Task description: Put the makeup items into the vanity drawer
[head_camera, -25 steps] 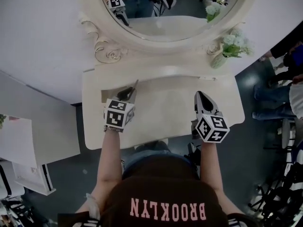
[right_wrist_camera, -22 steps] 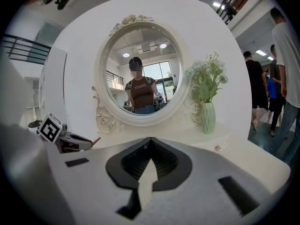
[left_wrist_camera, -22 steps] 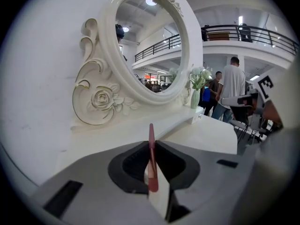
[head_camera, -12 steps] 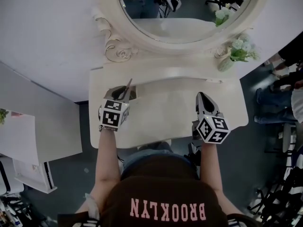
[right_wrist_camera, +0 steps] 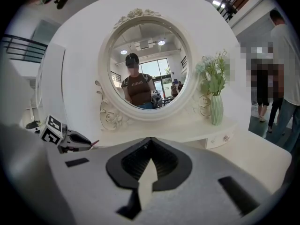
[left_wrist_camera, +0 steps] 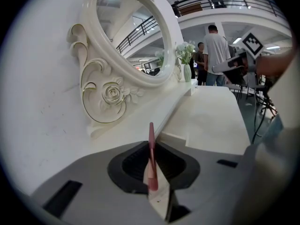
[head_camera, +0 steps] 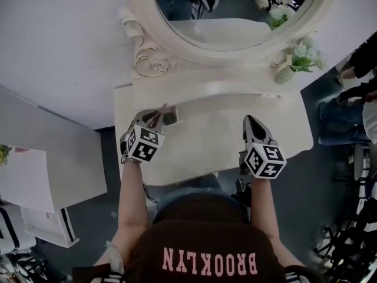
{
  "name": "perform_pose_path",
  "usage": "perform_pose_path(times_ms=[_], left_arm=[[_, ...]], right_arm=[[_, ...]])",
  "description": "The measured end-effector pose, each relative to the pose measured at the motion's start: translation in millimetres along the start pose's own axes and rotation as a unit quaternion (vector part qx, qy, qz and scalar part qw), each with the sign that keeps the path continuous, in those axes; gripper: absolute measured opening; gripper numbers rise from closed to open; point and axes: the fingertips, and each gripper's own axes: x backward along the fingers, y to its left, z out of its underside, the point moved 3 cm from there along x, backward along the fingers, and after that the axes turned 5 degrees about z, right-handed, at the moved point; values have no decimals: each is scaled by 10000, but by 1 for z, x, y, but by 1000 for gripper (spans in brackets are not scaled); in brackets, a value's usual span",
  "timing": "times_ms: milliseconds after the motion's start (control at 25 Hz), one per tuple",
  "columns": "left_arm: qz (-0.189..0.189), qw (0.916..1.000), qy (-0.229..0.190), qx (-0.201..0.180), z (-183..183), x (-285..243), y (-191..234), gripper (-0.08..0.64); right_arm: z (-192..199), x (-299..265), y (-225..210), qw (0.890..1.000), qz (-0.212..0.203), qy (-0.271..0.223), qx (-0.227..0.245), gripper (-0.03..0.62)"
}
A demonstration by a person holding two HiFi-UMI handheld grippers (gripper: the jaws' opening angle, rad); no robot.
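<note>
My left gripper (head_camera: 153, 119) is shut on a slim pink makeup pencil (head_camera: 161, 112) over the left end of the white vanity top (head_camera: 218, 140). In the left gripper view the pencil (left_wrist_camera: 151, 134) sticks out past the closed tips of that gripper (left_wrist_camera: 153, 146). Just right of those tips is what looks like a small open drawer (head_camera: 171, 118), grey inside. My right gripper (head_camera: 252, 124) hovers over the vanity's right part, shut with nothing in it. The right gripper view shows its jaws (right_wrist_camera: 151, 142) together, with the left gripper (right_wrist_camera: 70, 142) and the pencil tip (right_wrist_camera: 95, 143) off to the left.
An oval mirror (head_camera: 230, 10) with a carved white frame rises behind the vanity. A green vase of flowers (head_camera: 294, 61) stands on the raised shelf at the right. A low white cabinet (head_camera: 53, 175) is on the left, and people stand at the right edge (head_camera: 353, 111).
The left gripper has rolled and drifted left, so the drawer now lies to the right of its tips. It still holds the pencil. The right gripper stays shut and has shifted only slightly.
</note>
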Motion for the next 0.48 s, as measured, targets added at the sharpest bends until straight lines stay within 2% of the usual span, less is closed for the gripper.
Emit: perform_pose_path(times_ms=[160, 240, 320, 480], left_arm=[[148, 9996, 180, -166, 10, -6, 2, 41], [197, 9994, 253, -160, 13, -8, 4, 74], [183, 9994, 265, -99, 15, -7, 5, 125], [44, 9998, 67, 173, 12, -2, 8, 135]], right_arm=[[3, 2, 4, 10000, 34, 60, 46, -9], [3, 2, 5, 9999, 32, 76, 83, -9], [3, 3, 6, 9999, 28, 83, 116, -9], [1, 5, 4, 9999, 23, 78, 150, -9]])
